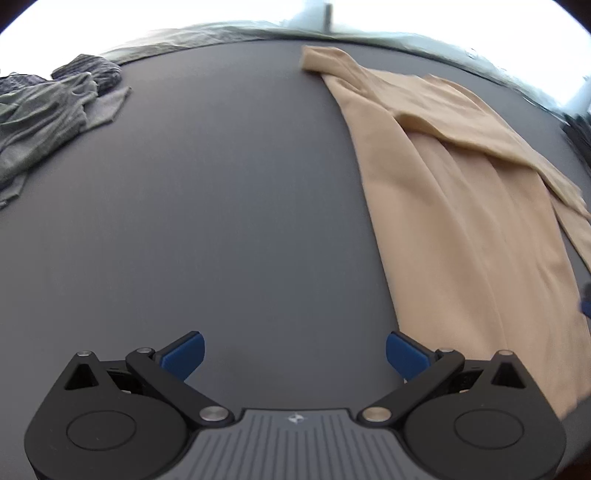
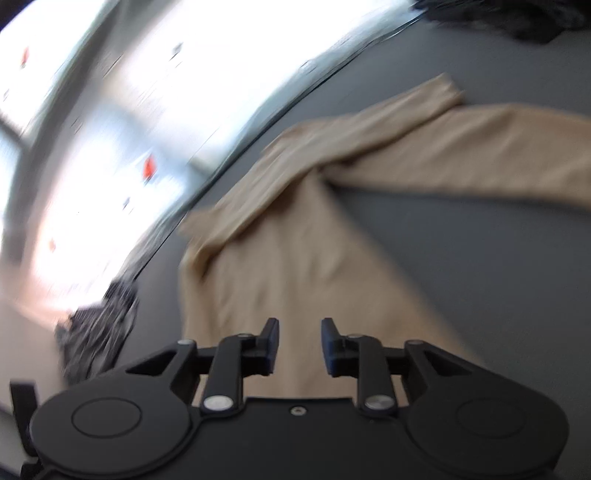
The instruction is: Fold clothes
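A tan long-sleeved garment (image 1: 461, 192) lies spread on the dark grey table (image 1: 221, 203), on the right of the left wrist view, one sleeve folded across its body. My left gripper (image 1: 294, 352) is wide open and empty over bare table, just left of the garment's near edge. In the blurred right wrist view the same garment (image 2: 295, 251) lies under and ahead of my right gripper (image 2: 300, 345), one sleeve (image 2: 480, 155) stretching to the right. The right gripper is open with a narrower gap and holds nothing.
A pile of grey-green and dark striped clothes (image 1: 48, 114) lies at the table's far left. A dark patterned cloth (image 2: 96, 328) hangs at the table edge (image 2: 207, 184) left of my right gripper. More dark clothing (image 2: 517, 18) sits at the far top right.
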`<state>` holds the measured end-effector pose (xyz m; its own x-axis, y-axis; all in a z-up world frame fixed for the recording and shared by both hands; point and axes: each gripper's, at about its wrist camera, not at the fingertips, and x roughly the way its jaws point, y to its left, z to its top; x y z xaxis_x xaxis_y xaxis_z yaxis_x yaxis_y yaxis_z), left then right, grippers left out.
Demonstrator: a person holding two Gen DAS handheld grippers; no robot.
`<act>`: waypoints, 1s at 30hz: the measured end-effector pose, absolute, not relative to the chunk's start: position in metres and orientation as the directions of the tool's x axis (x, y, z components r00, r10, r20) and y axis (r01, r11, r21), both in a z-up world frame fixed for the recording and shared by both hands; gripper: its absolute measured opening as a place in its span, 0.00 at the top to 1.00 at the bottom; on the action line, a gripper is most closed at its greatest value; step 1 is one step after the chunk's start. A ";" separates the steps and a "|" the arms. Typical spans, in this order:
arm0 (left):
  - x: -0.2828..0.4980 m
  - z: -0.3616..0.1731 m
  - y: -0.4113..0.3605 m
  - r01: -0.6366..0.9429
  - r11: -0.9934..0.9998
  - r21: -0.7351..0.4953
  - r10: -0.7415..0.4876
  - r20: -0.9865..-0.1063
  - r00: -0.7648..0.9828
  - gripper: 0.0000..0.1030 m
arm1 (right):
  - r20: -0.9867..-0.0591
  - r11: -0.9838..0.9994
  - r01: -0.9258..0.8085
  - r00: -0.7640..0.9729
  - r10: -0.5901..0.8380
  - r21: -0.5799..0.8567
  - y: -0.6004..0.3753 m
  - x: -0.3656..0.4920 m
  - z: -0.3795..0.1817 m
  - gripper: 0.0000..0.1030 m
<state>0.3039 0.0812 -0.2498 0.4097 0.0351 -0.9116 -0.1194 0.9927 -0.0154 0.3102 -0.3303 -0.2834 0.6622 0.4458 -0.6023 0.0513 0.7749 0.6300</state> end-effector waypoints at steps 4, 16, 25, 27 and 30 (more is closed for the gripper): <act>0.338 -0.245 0.082 -0.172 0.985 -0.012 0.062 -0.906 0.420 0.00 | -0.615 0.808 0.124 0.716 0.329 0.576 -0.370 0.348 -0.280 0.64; 0.497 -0.227 0.070 -0.275 0.960 -0.057 0.118 -0.807 0.579 0.02 | -0.644 0.906 0.200 0.759 0.097 0.372 -0.450 0.476 -0.291 0.60; 0.594 -0.244 0.080 -0.292 0.956 -0.028 0.151 -0.806 0.573 0.20 | -0.668 0.967 0.072 0.736 0.113 0.243 -0.442 0.524 -0.297 0.60; 0.604 -0.251 0.088 -0.313 0.947 -0.065 0.132 -0.814 0.566 0.24 | -0.684 0.985 0.023 0.723 0.101 0.170 -0.435 0.529 -0.296 0.64; 0.614 -0.260 0.096 -0.314 0.933 -0.175 0.046 -0.807 0.588 0.41 | -0.694 0.992 -0.043 0.711 0.114 0.120 -0.428 0.534 -0.295 0.77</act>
<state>0.6138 0.0961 -0.2601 0.5883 0.0460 -0.8073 -0.3137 0.9332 -0.1754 0.5342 -0.4276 -0.2953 0.7106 0.1145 -0.6942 -0.0426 0.9919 0.1200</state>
